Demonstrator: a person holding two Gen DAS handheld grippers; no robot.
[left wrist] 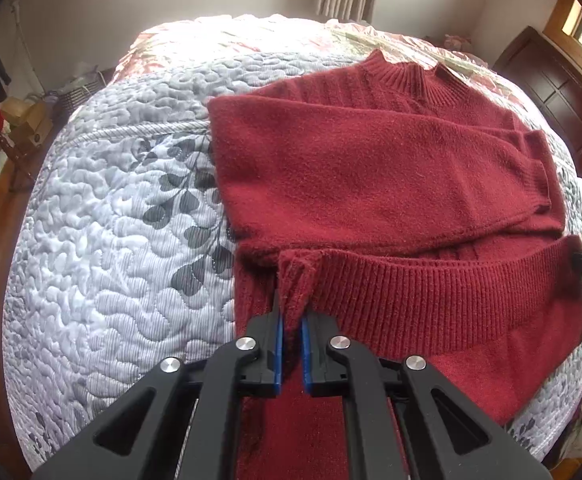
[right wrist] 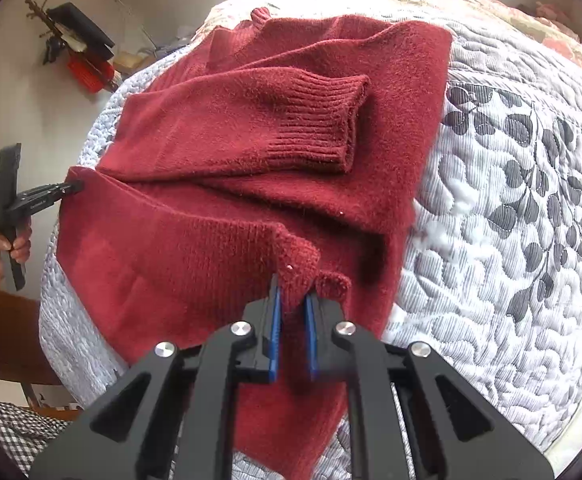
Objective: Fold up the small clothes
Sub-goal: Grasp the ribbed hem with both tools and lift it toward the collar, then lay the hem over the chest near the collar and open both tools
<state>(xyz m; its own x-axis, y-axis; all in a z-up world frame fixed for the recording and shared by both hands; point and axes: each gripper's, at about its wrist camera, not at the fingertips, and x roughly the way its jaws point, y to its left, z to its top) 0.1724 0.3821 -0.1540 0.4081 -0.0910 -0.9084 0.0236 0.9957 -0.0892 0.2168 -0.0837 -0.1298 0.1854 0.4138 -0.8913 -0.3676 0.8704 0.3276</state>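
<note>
On the quilted bedspread (left wrist: 103, 216) a dark red sweater (left wrist: 371, 176) is laid flat, collar away, both sleeves folded across the chest. Its ribbed hem (left wrist: 431, 300) is lifted and turned toward the chest. One hem corner is pinched between the blue pads of the left gripper (left wrist: 292, 312). The other corner is clamped by the right gripper (right wrist: 293, 300). A hand (right wrist: 13, 246) is seen gripping the left tool's handle; a checked sleeve (right wrist: 7, 428), probably the same person's, is glimpsed below.
</note>
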